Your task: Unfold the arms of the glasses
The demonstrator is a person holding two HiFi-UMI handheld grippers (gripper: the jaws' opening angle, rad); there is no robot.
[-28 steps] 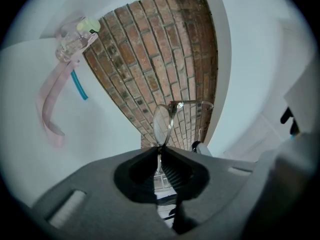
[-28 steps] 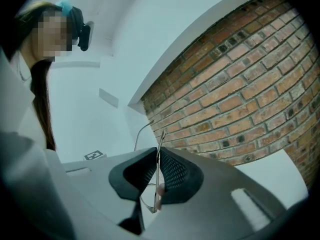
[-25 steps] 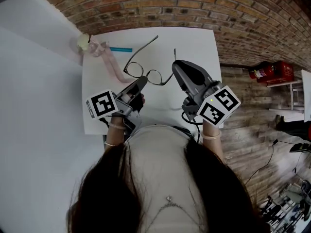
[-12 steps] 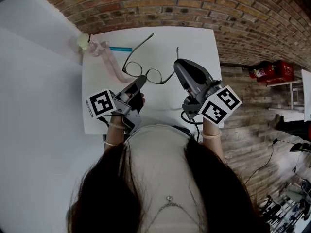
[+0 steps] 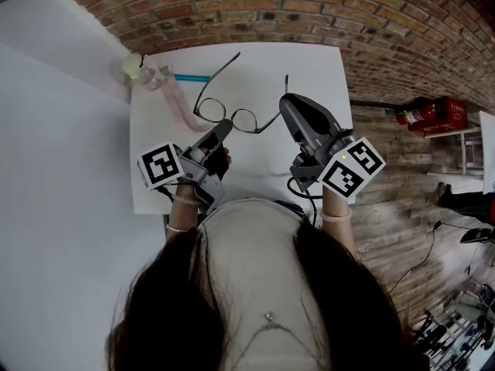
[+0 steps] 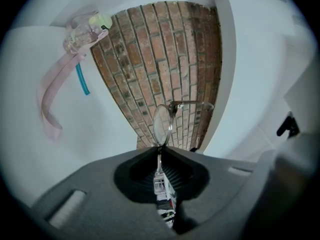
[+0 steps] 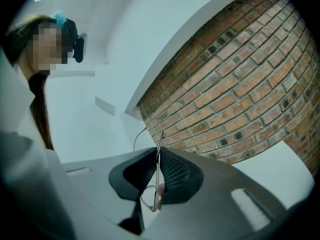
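Gripping glasses [image 5: 230,116] at both front ends, left tongs [image 5: 226,124] and right tongs [image 5: 285,99] clenched, front lying crosswise, arms [image 5: 219,72] pointing away

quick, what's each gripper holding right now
left gripper: shut on the glasses, at a lens rim
right gripper: shut on the glasses

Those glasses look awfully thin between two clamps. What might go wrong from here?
1. The left gripper is shut on the wire rim beside a lens, and the right gripper is shut on the other end of the glasses. Any twist or pull between them may bend the frame.
2. Each grip is a narrow pinch on thin metal, so the glasses might slip and drop onto the table.
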